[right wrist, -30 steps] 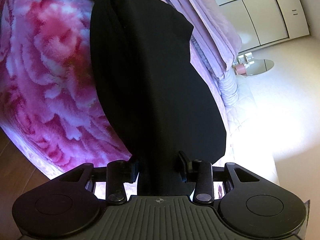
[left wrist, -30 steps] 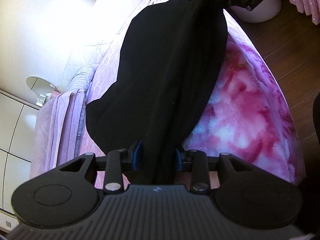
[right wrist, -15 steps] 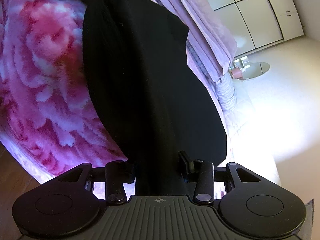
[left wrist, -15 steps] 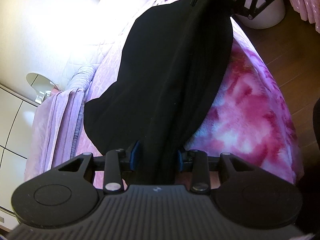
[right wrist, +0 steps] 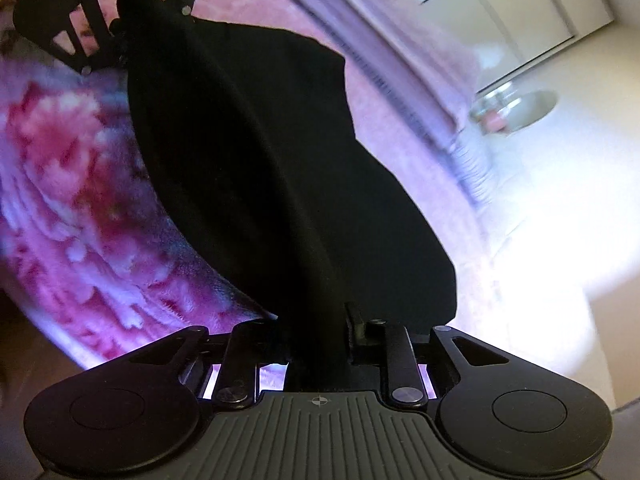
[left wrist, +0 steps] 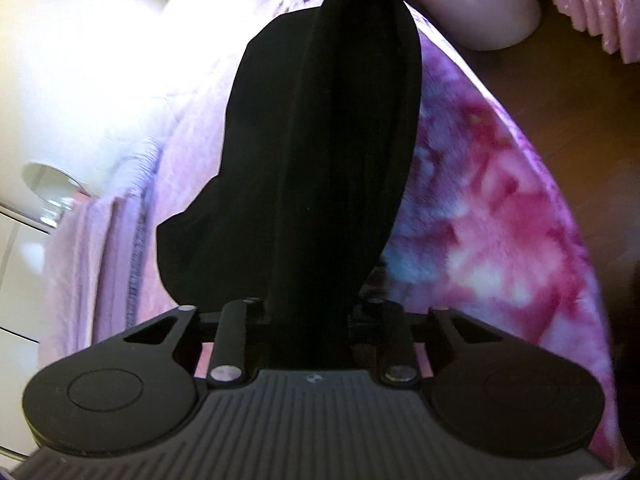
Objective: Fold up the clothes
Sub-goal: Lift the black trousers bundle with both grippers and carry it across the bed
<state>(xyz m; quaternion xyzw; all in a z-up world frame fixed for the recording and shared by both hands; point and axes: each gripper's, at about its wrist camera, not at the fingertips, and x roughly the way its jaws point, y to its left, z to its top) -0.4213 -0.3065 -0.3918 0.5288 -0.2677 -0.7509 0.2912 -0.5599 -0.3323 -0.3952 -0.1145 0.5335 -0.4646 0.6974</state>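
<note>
I am holding a black cloth point(left wrist: 320, 152) between my two grippers. My left gripper point(left wrist: 310, 316) is pinched on one end of it, and my right gripper point(right wrist: 316, 336) is pinched on the other end. Each camera can see the other gripper far off at the top, with the cloth bunched in it.

The cloth hangs in the air over the bed point(left wrist: 480, 220), which has a fluffy pink blanket on it. It sags in the middle like a hammock, and a loose flap hangs down toward the pillow side. I cannot tell if any part of it touches the blanket.

How far along am I? The cloth is not lying flat and neat, so the folding is not done. It looks thick along the top, so it may be doubled over, but it is too dark to count the layers. It still has to end up as a tidy pile on the bed.
</note>
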